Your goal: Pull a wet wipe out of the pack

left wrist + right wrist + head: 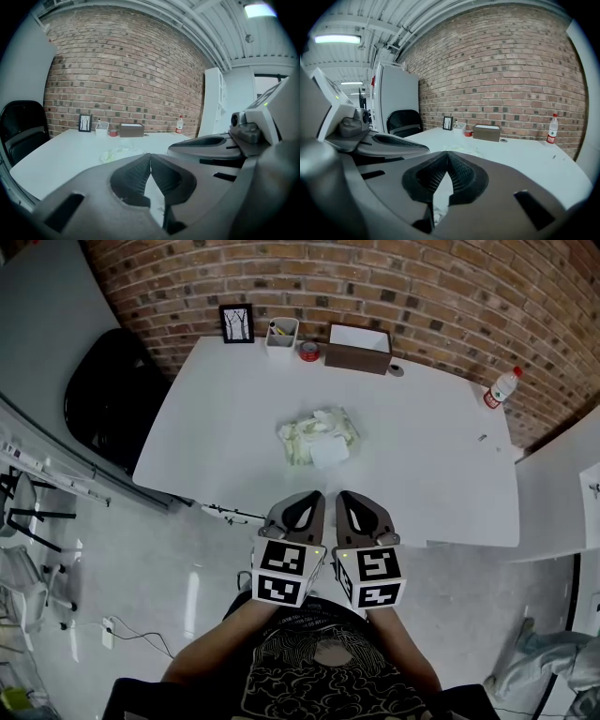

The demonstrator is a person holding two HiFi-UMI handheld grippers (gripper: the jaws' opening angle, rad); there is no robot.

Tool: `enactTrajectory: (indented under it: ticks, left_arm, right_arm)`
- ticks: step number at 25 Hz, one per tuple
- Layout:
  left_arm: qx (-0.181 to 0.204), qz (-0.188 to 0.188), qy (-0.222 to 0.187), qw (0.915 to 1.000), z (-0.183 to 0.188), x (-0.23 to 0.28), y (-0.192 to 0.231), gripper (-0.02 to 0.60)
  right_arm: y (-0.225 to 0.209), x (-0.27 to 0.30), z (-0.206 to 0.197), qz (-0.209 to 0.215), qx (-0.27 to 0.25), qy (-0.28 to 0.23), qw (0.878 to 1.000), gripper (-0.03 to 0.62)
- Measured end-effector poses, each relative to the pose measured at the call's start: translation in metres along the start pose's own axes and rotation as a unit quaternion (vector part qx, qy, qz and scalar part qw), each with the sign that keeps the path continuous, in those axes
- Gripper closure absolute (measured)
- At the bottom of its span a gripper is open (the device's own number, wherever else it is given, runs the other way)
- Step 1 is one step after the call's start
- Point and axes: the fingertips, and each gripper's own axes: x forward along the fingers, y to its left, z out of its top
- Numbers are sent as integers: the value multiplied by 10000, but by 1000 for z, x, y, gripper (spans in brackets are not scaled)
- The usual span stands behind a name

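Observation:
The pale green wet-wipe pack [319, 436] lies near the middle of the white table [216, 418], with a white wipe showing on its top. It shows faintly past the jaws in the left gripper view as the pack [117, 152] and in the right gripper view as the pack [461, 150]. My left gripper [315, 496] and right gripper [343, 496] hang side by side in front of the table's near edge, short of the pack. Both are shut with their tips together and hold nothing.
Along the back of the table stand a small framed picture [236, 323], a white pen cup [281, 336], a red tape roll [309, 352] and a brown box [358, 350]. A water bottle [502, 388] stands at the far right. A black chair [112, 395] sits left.

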Motion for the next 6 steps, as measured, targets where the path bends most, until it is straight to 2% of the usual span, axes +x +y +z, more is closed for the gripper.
enactTrajectory:
  ticks: [6]
  left_arm:
    - [-2,-19,-12,10000,2,2,-2,569]
  right_arm:
    - [-2,0,-1,3,-5,8,10000,579]
